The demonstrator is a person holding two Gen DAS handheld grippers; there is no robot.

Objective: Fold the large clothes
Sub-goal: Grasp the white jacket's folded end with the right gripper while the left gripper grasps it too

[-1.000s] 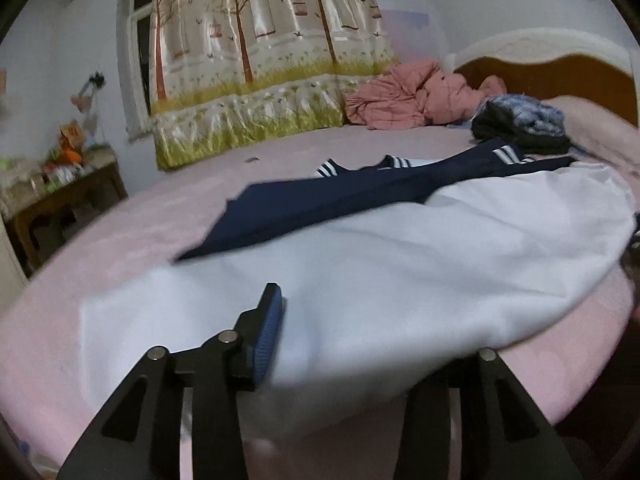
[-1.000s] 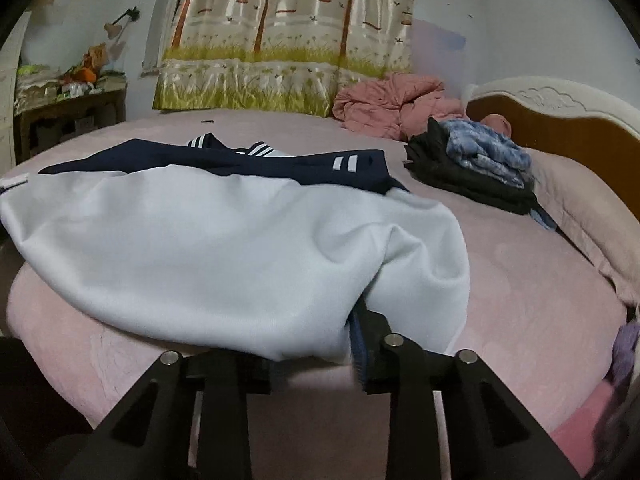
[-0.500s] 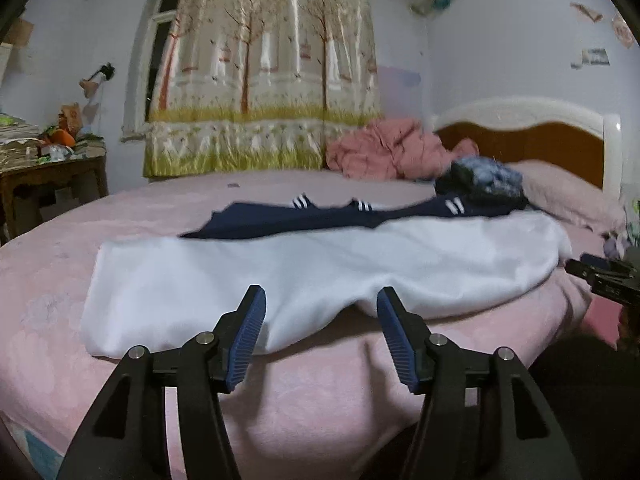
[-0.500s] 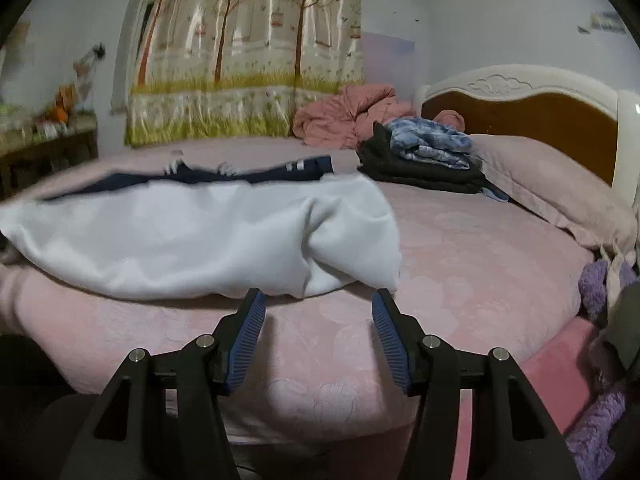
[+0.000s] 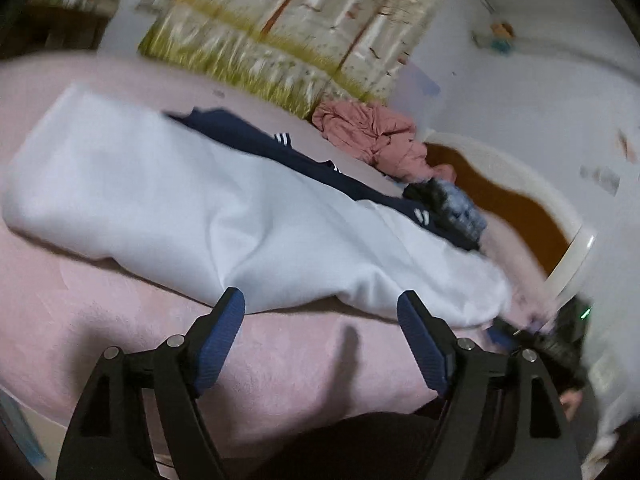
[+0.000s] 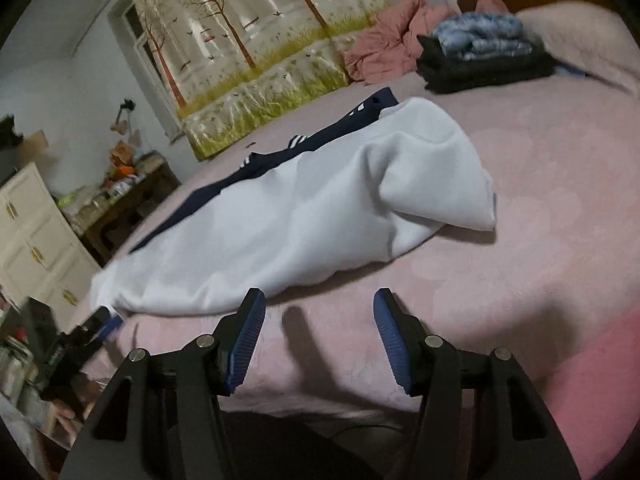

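Pink all around: looking across a plush pink bedspread [image 6: 540,200] running from near edge to far wall. Finding on it the large white garment with a navy, white-striped part [image 6: 300,220], lying in a long rumpled roll across the near middle of the bed, right end bunched and turned over, not yet squared.

Holding the left gripper [image 5: 320,296] just short of the garment's near edge, jaws spread wide after just having been opening, nothing between them. Holding the right gripper [image 6: 319,294] likewise near that edge, jaws moderately parted, also just having been opening, gripping nothing.

Judging the risks:
- Pinching bedspread along with cloth, both being soft and the hem lying flat on the plush.
- Catching only the top layer of the roll, so dragging the navy part out of line.
- Grabbing at uneven spots, left and right, and pulling a skewed fold.
- Sweeping the right end towards the folded stack of dark and blue clothes [image 6: 480,52] lying well beyond it.

Comparing views:
- Getting from the right wrist alone a sharp look at the bunched right end, plus a cream cabinet [image 6: 32,240] and a cluttered wooden desk [image 6: 132,196] at far left.
- Getting from the left wrist, though blurred, a fuller look at the garment's flat left end and at the navy part trailing along the far side.
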